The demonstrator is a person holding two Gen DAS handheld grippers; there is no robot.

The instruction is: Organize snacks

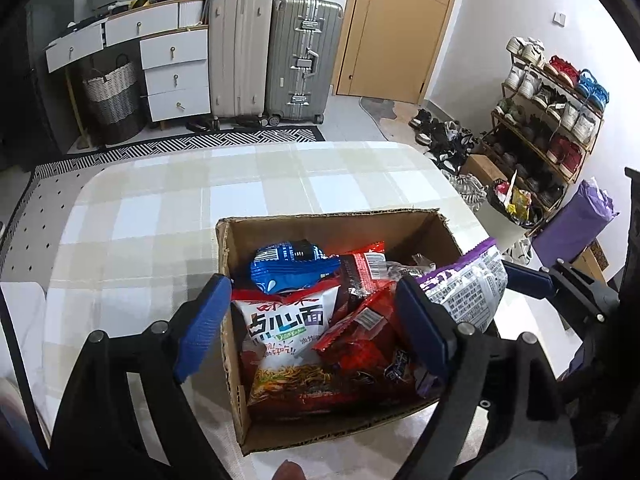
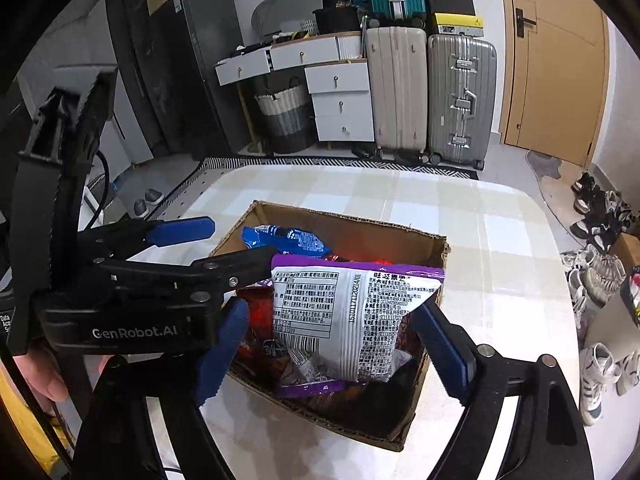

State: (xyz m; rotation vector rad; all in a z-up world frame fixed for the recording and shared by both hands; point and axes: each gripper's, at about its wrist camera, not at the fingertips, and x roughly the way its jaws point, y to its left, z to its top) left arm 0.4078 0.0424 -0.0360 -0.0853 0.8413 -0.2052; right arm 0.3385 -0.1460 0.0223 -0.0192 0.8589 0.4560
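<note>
An open cardboard box [image 1: 226,264] [image 2: 436,256] stands on the checked tablecloth and holds several snack packets. My left gripper [image 1: 314,328] is open over it: one pad is outside the box's left wall, the other above the red packets [image 1: 360,344]. A white and red noodle bag [image 1: 288,332] lies in the box between them, with a blue packet [image 1: 292,266] behind it. My right gripper [image 2: 334,348] is open around a purple and silver bag [image 2: 344,320] [image 1: 468,284], which rests on the heap with a gap at the left pad. The left gripper [image 2: 236,240] shows beside it.
The table [image 1: 160,208] has bare cloth behind and left of the box. Beyond it stand white drawers [image 1: 176,76], a woven basket [image 1: 114,100], two suitcases [image 1: 276,56] and a wooden door [image 1: 396,28]. A shoe rack [image 1: 556,112] and loose shoes are on the right.
</note>
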